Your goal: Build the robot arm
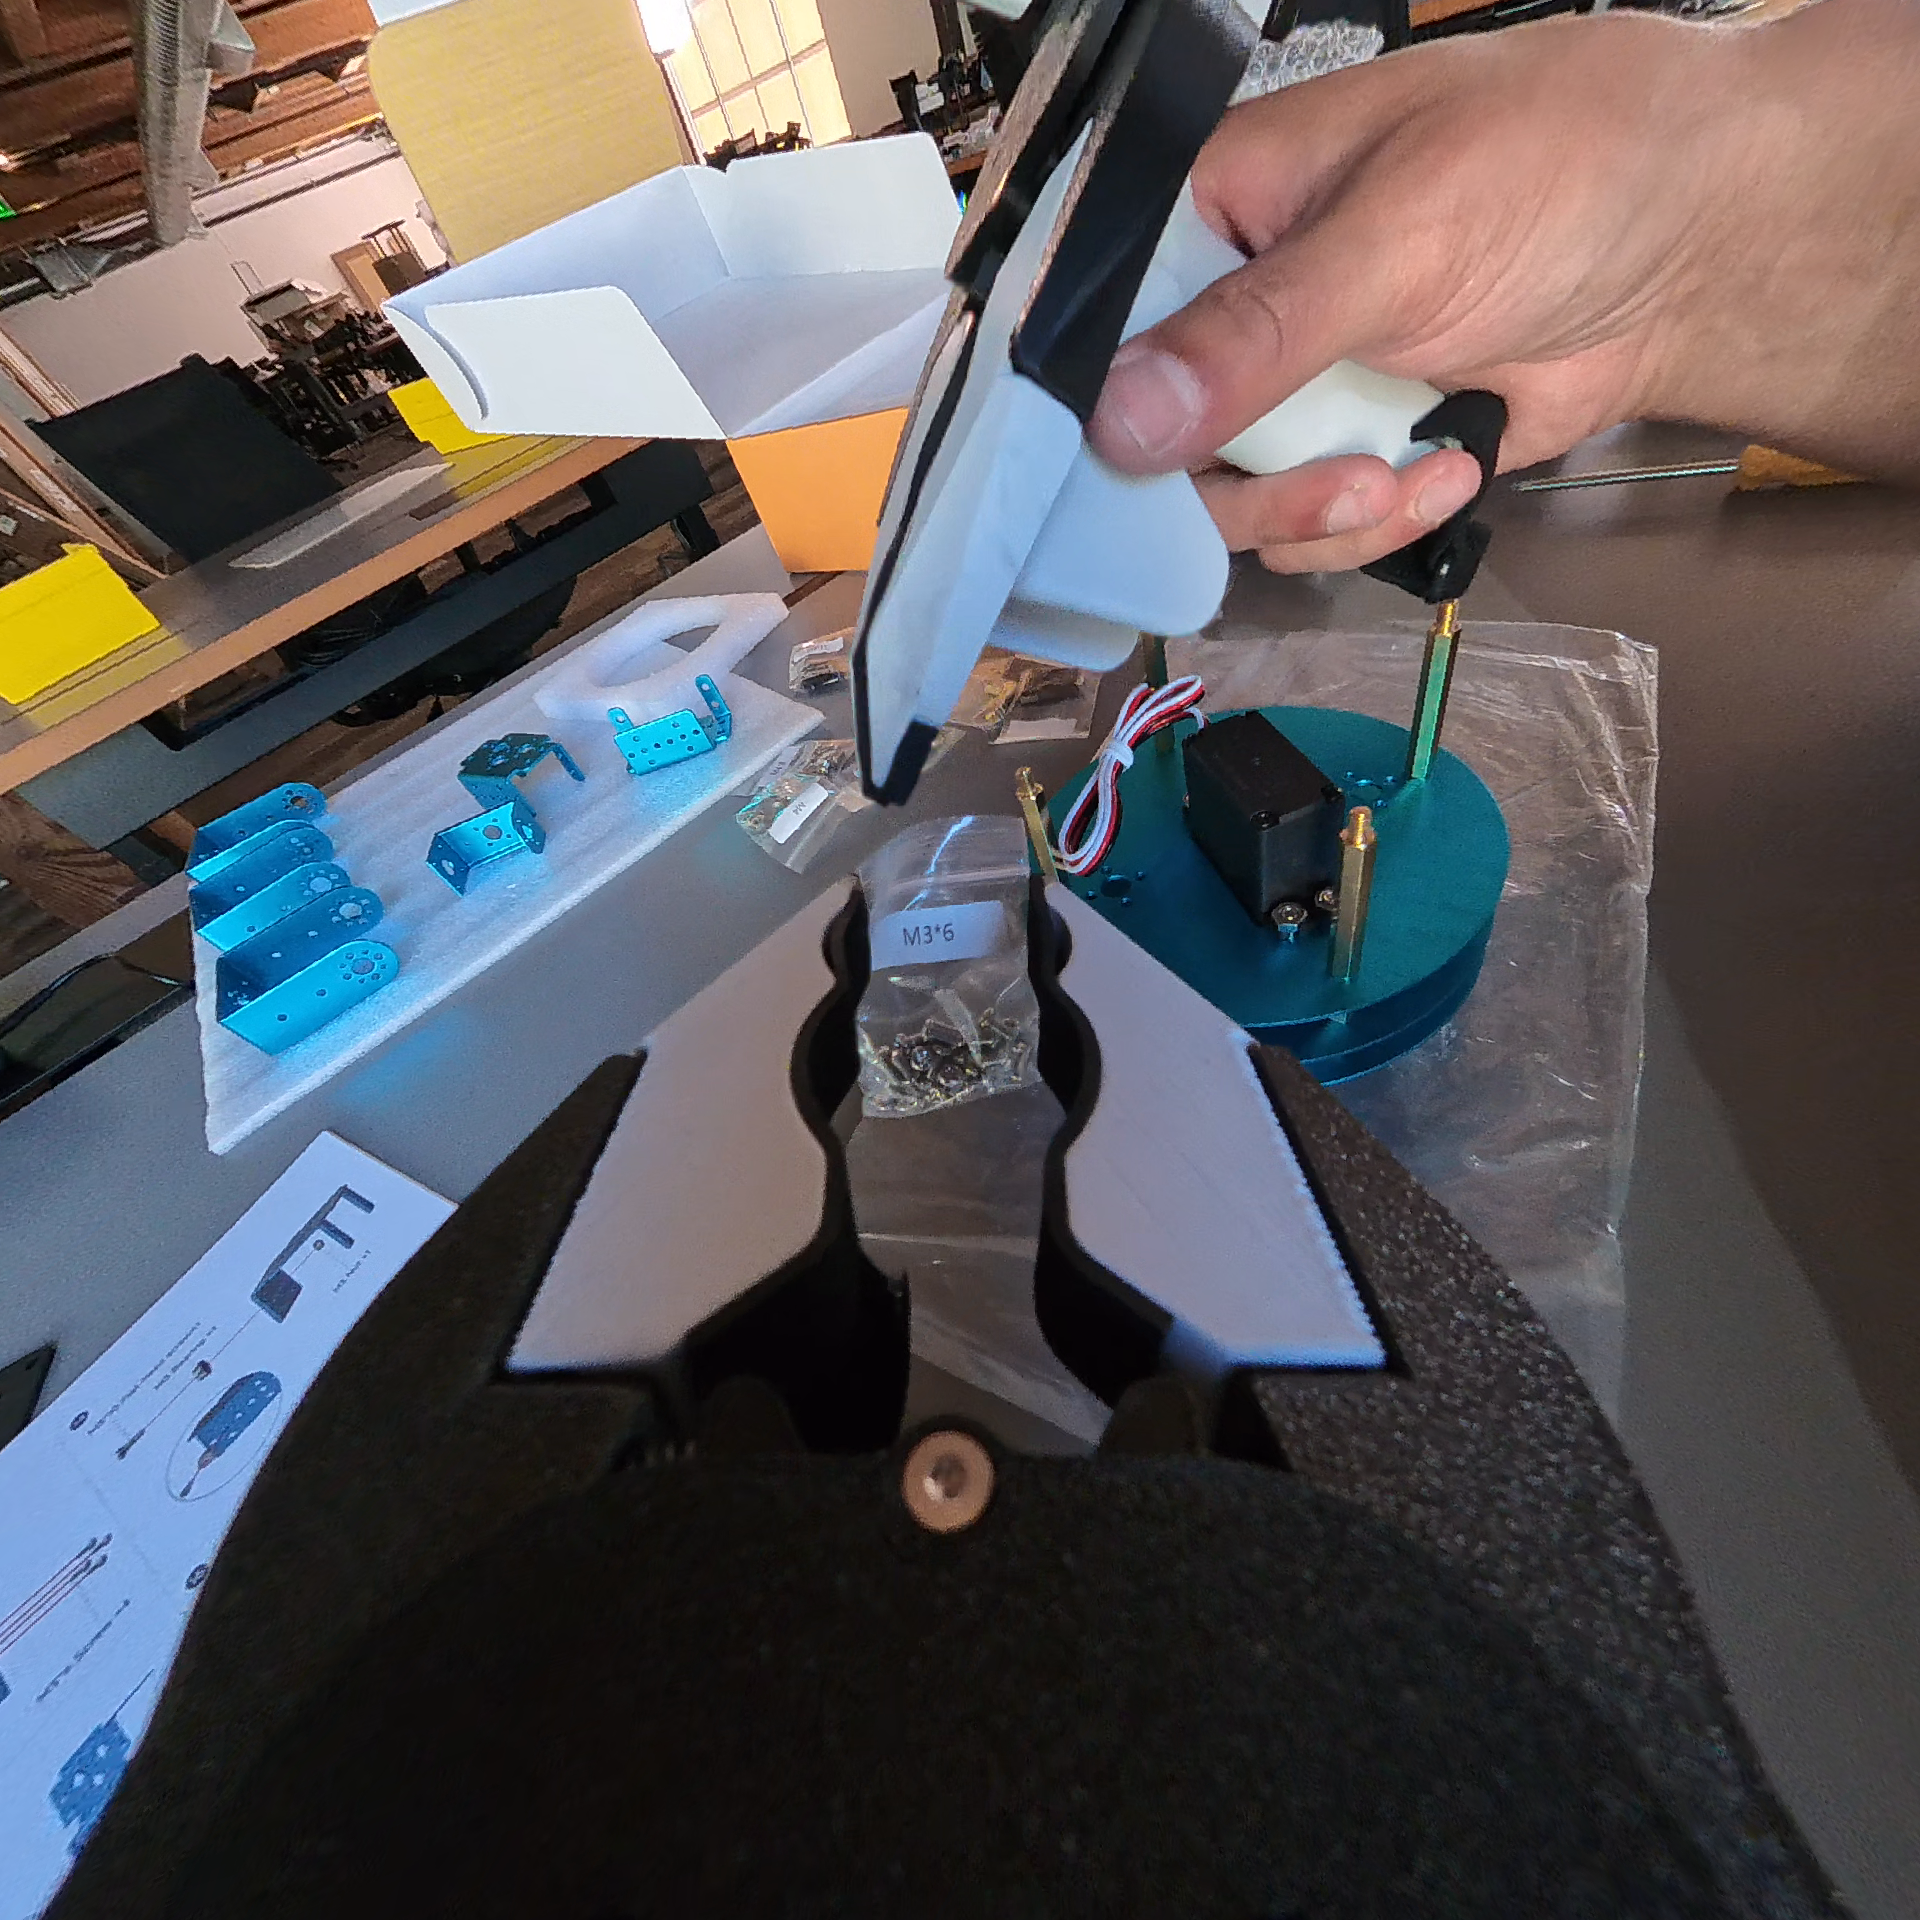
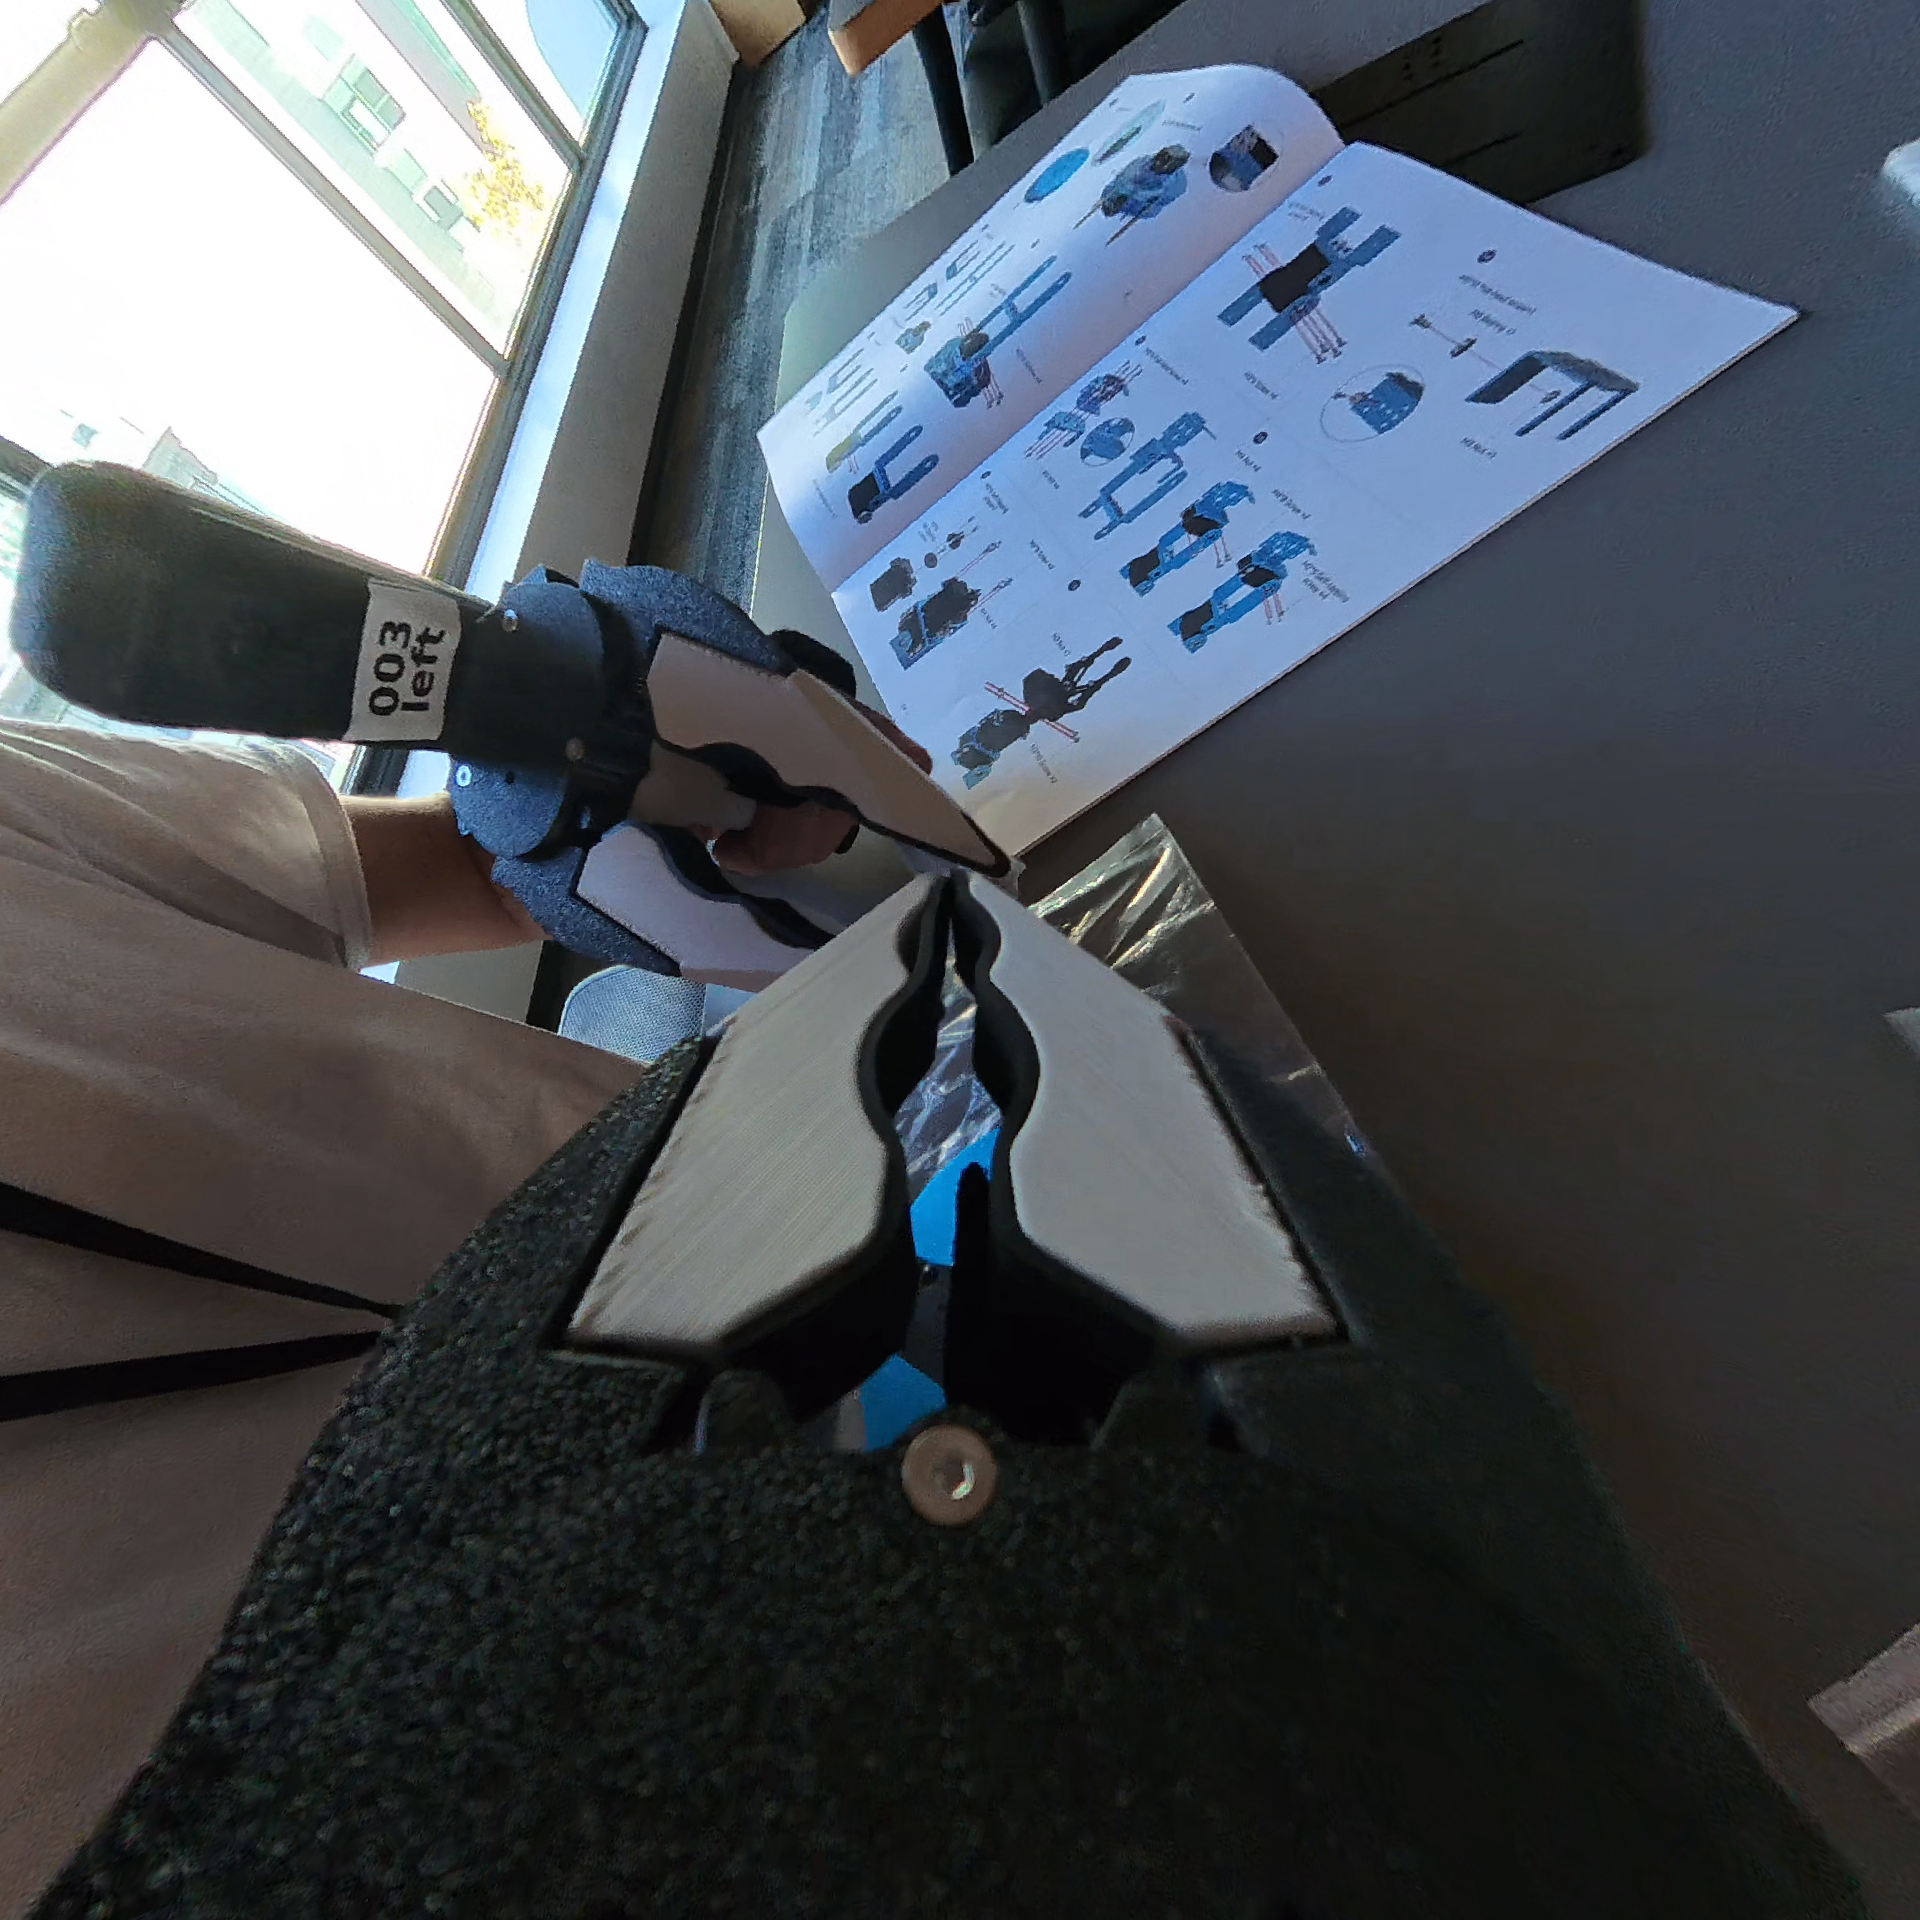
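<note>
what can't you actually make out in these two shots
- Left wrist view: whether the left hand-held gripper touches the clear bag of screws seen between its open fingers.
- Right wrist view: what the shut right hand-held gripper pinches, if anything; its own fingers hide the tips. Only blue slivers of the round base show through the gap.
- Left wrist view: the instruction sheet, cut off by the edge.

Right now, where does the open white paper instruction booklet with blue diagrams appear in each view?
Left wrist view: instruction booklet at lower left, partly cut off by the edge.
Right wrist view: upper right, lying fully open.
Shared landmark: crinkled clear plastic sheet.
</note>
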